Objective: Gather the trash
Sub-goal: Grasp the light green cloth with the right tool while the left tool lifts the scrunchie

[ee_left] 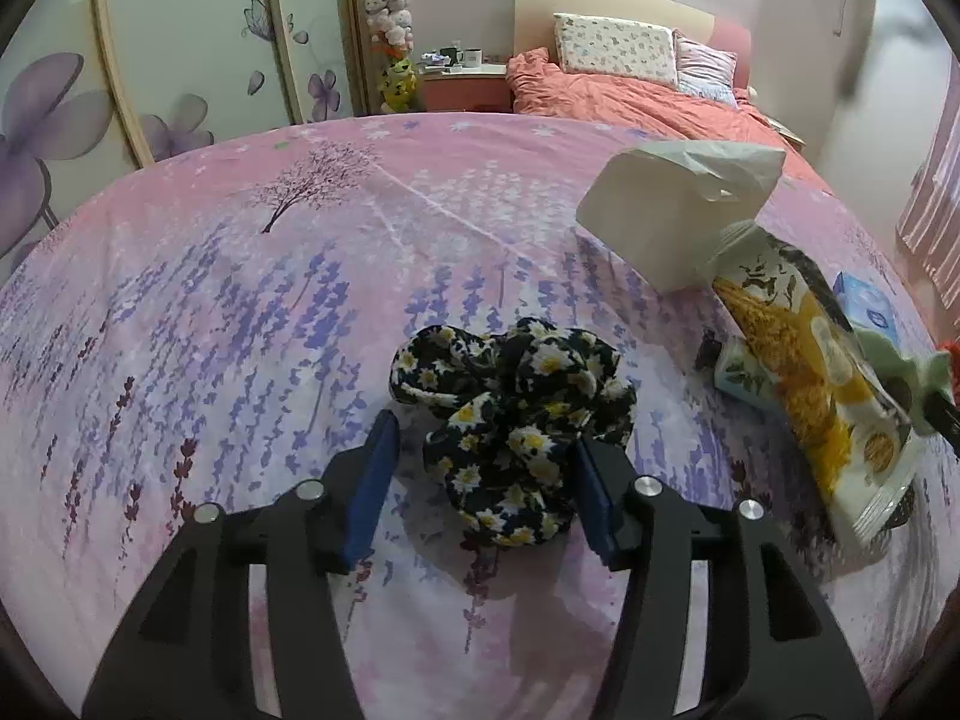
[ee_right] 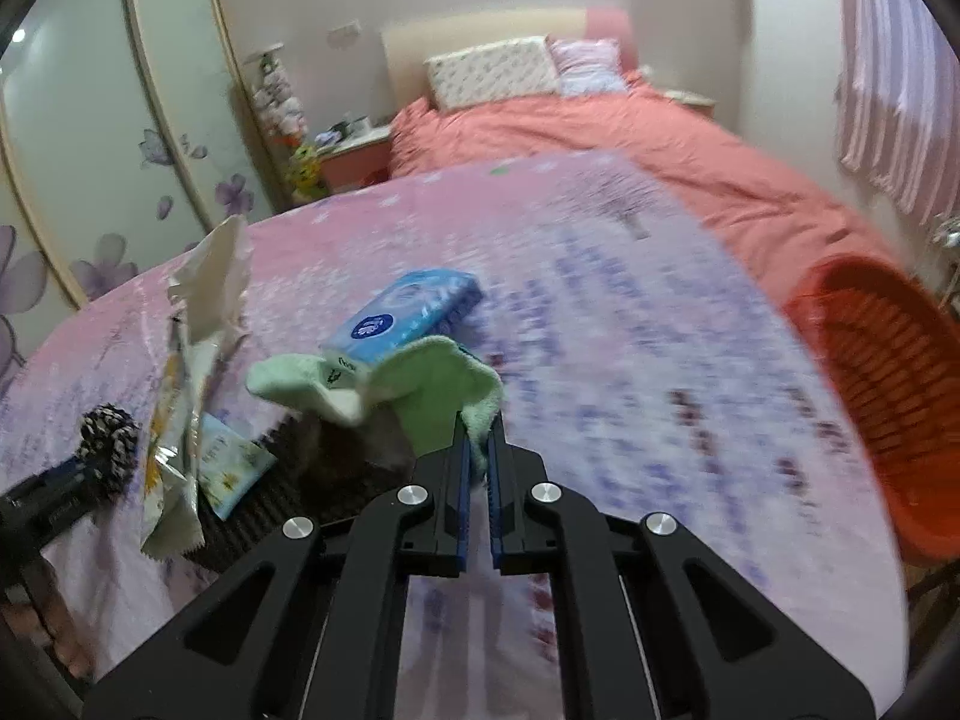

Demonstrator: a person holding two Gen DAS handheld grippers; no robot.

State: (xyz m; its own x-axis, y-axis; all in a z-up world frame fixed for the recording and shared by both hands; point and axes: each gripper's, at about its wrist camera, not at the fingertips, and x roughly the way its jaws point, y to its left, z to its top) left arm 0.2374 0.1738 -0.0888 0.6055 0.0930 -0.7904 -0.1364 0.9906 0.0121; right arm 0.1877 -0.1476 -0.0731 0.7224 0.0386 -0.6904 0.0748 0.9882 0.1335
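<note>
In the left wrist view my left gripper [ee_left: 485,433] stands open around a crumpled black cloth with daisy print [ee_left: 510,414] that lies on the pink lavender-print sheet [ee_left: 240,312]. The left pad is clear of the cloth and the right pad is at its edge. In the right wrist view my right gripper [ee_right: 478,426] is shut on a corner of a light green cloth [ee_right: 432,384], which hangs lifted over the sheet. A yellow snack wrapper [ee_left: 804,372], a small floral packet [ee_right: 231,468] and a white plastic bag [ee_left: 666,210] lie between the two grippers.
A blue tissue pack [ee_right: 408,312] lies just beyond the green cloth. An orange-red basket [ee_right: 888,396] stands off the sheet's right edge. Behind are a bed with a coral duvet [ee_left: 630,96], a nightstand [ee_left: 465,84] and sliding wardrobe doors [ee_left: 180,48].
</note>
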